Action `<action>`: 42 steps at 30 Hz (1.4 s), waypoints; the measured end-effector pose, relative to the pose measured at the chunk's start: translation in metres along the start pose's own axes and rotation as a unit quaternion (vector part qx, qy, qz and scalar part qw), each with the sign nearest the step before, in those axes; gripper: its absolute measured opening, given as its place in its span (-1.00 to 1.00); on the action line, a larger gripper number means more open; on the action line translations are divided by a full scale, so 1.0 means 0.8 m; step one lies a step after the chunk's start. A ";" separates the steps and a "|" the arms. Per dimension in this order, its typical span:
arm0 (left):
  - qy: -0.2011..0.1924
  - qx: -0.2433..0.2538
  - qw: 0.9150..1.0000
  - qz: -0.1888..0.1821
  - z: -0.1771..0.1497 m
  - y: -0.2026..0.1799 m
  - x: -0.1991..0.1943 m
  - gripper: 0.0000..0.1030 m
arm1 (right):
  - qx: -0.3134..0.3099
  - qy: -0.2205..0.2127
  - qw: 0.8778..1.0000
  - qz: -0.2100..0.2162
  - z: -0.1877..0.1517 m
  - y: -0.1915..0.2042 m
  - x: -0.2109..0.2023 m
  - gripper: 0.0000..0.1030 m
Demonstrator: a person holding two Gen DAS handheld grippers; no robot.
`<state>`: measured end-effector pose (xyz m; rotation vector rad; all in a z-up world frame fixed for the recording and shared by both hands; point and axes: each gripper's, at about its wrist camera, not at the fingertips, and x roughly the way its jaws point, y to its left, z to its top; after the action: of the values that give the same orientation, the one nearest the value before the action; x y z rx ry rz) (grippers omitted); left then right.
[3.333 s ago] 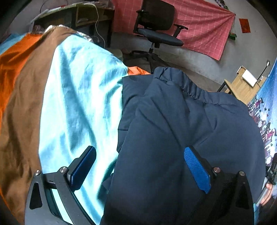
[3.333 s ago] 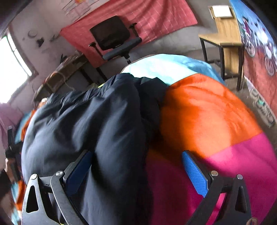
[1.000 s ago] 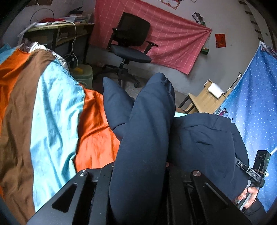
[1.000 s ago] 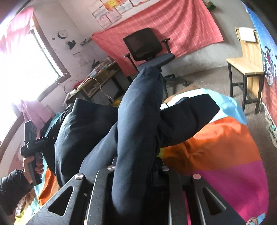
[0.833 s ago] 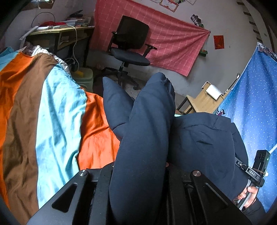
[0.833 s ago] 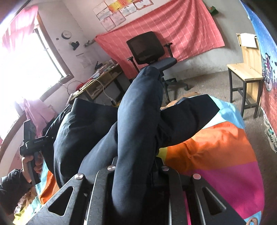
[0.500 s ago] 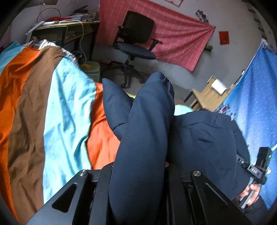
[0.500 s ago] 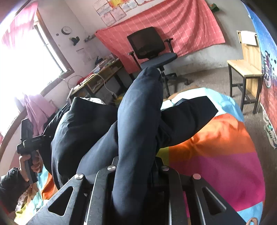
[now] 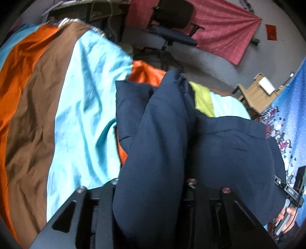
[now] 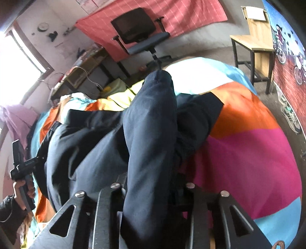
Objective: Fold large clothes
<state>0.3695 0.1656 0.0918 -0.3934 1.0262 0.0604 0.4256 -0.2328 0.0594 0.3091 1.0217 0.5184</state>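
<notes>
We hold a dark navy padded jacket [image 9: 153,153] over a bed [image 9: 80,107] covered by a sheet of orange, brown, light blue, yellow and pink panels. In the left wrist view a thick fold of the jacket runs up between the fingers of our left gripper [image 9: 151,193]. The jaws are opening, with the fold still between them, and the cloth fills the gap and hides the pads, so the fingers look to be still pinching it. The rest of the jacket lies bunched on the bed toward its right side, over the orange and yellow panels near the far edge.

In the right wrist view another thick fold passes between the fingers of our right gripper [image 10: 151,193]. These jaws are opening too, and the fold still fills the gap between them. The body of the jacket [image 10: 86,145] spreads to the left across the bed [image 10: 248,153], and a sleeve end lies on the orange panel to the right.

Each view catches the other gripper at its edge, held in a hand [image 9: 285,216] with a dark sleeve. Beyond the far edge of the bed stand an office chair [image 10: 141,36], a red cloth [image 10: 172,17] on the wall, a cluttered table [image 10: 84,76] and a wooden chair [image 10: 256,40].
</notes>
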 end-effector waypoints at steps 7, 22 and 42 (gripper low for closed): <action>0.001 -0.043 0.999 0.014 0.003 0.015 0.010 0.15 | 0.025 0.015 0.998 -0.050 -0.013 -0.014 0.008 0.45; -0.137 -0.020 0.985 0.104 -0.009 -0.005 -0.045 0.87 | 0.007 -0.078 0.993 -0.094 -0.030 0.008 -0.039 0.90; -0.257 0.104 0.960 0.034 -0.111 -0.102 -0.176 0.97 | -0.065 -0.210 0.965 -0.143 -0.113 0.132 -0.140 1.00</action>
<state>0.2417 0.0776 0.1935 -0.1352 0.5226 0.1088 0.2728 -0.2048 0.1463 0.1403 0.6008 0.2396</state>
